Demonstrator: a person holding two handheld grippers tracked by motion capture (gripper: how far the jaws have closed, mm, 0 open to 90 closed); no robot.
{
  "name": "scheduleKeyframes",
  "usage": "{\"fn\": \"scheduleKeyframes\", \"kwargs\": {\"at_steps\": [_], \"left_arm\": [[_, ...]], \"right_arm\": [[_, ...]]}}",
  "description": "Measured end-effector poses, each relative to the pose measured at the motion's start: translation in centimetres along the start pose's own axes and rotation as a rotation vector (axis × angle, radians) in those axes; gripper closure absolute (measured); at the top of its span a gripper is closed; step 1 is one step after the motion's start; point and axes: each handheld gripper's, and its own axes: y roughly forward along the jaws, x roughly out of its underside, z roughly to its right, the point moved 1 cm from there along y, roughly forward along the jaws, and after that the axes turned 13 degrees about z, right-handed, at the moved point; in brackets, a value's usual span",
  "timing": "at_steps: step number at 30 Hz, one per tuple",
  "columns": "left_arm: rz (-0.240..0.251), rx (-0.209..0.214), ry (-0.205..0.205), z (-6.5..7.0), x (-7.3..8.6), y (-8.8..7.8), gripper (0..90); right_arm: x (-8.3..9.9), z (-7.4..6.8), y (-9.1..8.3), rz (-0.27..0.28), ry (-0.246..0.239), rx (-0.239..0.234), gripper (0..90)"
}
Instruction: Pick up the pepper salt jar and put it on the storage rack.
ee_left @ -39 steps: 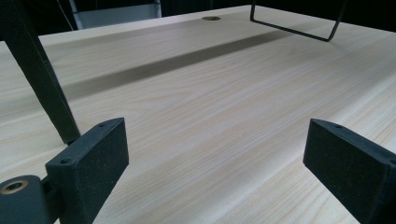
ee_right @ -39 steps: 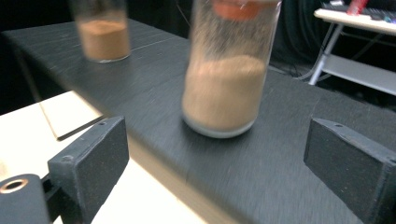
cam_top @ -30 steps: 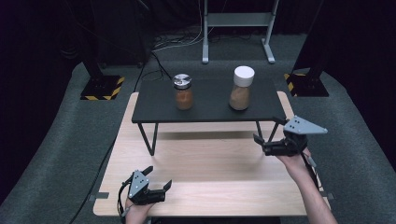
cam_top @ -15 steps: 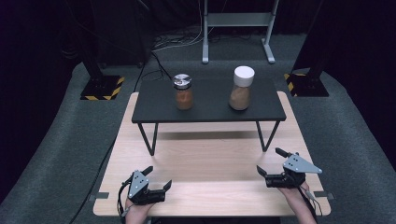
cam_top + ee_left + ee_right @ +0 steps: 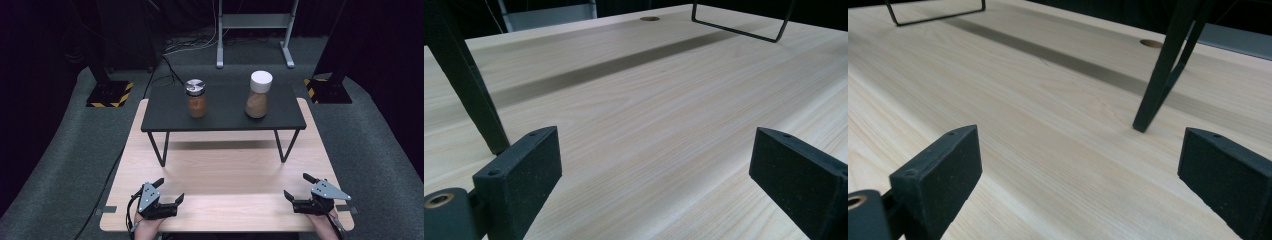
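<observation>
The right black two-jaw gripper [image 5: 296, 188], topped by a grey three-cornered plate, has been brought down from beside the black raised shelf [image 5: 223, 116] to the near right corner of the light wooden table [image 5: 225, 170], jaws wide apart.

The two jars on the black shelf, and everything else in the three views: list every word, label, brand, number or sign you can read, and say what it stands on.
No readable text anywhere.
Silver-lidded jar: no label that can be made out.
White-lidded jar: no label that can be made out.
Black shelf and wooden table: plain, no print.
Yellow-and-black hazard stripes on the stand feet: a warning pattern, no words.
</observation>
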Motion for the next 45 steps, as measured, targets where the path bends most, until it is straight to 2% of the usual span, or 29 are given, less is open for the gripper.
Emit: {"fn": "scheduleKeyframes", "kwargs": {"at_steps": [4, 8, 19, 29, 39, 45], "left_arm": [[-0.001, 0.001, 0.0, -0.01, -0.01, 0.0, 6.4], [-0.002, -0.001, -0.002, 0.0, -0.03, 0.01, 6.4], [-0.002, -0.001, -0.005, -0.04, -0.02, 0.01, 6.4], [0.0, -0.004, -0.003, 0.02, 0.01, -0.03, 6.1], [-0.01, -0.024, -0.028, -0.04, -0.13, 0.1, 5.1], [-0.008, -0.019, -0.018, 0.05, -0.11, 0.09, 5.0]], "right_arm": [[0.48, 0.78, 0.2, -0.01, 0.062, -0.001, 2.8], [0.33, 0.72, 0.22, -0.021, 0.048, 0.001, 3.0], [0.21, 0.85, 0.27, -0.032, 0.067, 0.009, 3.3], [0.08, 0.85, 0.38, -0.041, 0.062, 0.002, 3.5], [0.09, 0.83, 0.37, -0.04, 0.063, 0.002, 3.4], [0.05, 0.89, 0.41, -0.043, 0.066, 0.001, 3.4]]}}
